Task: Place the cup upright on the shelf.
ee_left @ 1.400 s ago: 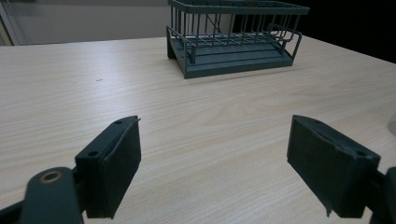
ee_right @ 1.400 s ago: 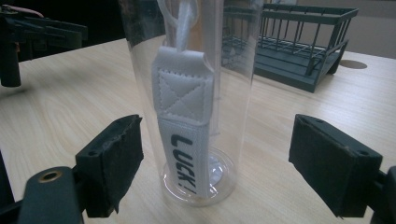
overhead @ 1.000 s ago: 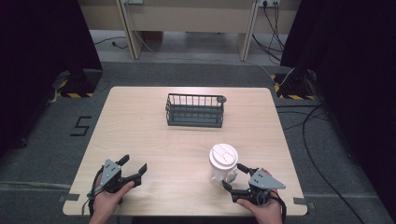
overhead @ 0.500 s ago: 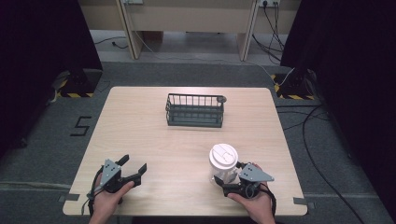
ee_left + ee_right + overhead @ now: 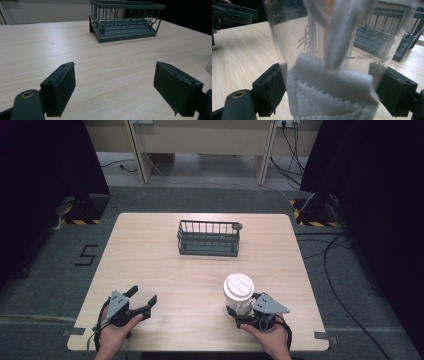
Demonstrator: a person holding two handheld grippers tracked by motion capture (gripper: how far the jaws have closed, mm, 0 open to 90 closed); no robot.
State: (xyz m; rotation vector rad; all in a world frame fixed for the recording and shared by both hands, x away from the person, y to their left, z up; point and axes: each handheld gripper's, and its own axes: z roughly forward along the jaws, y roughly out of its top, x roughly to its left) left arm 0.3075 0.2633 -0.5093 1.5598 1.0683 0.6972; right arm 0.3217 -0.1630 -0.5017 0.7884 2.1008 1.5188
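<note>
A clear plastic cup [image 5: 238, 290] with a white lid stands upright near the table's front right. A white fabric strap [image 5: 329, 85] hangs down its side. My right gripper [image 5: 240, 313] is open, one jaw on each side of the cup's lower part [image 5: 292, 37], close against its walls. My left gripper [image 5: 143, 295] is open at the front left with nothing between its jaws [image 5: 113, 82]. In the right gripper view, the left gripper [image 5: 234, 12] appears far off at the top left.
A dark wire basket [image 5: 209, 239] sits at the back middle of the wooden table [image 5: 150, 250], seen ahead in the left gripper view [image 5: 125, 21] and behind the cup in the right gripper view [image 5: 382, 37]. Cables lie on the floor beyond.
My right gripper has slid left from beside the cup until its jaws stand around the cup's base. The left gripper and the basket have stayed put.
</note>
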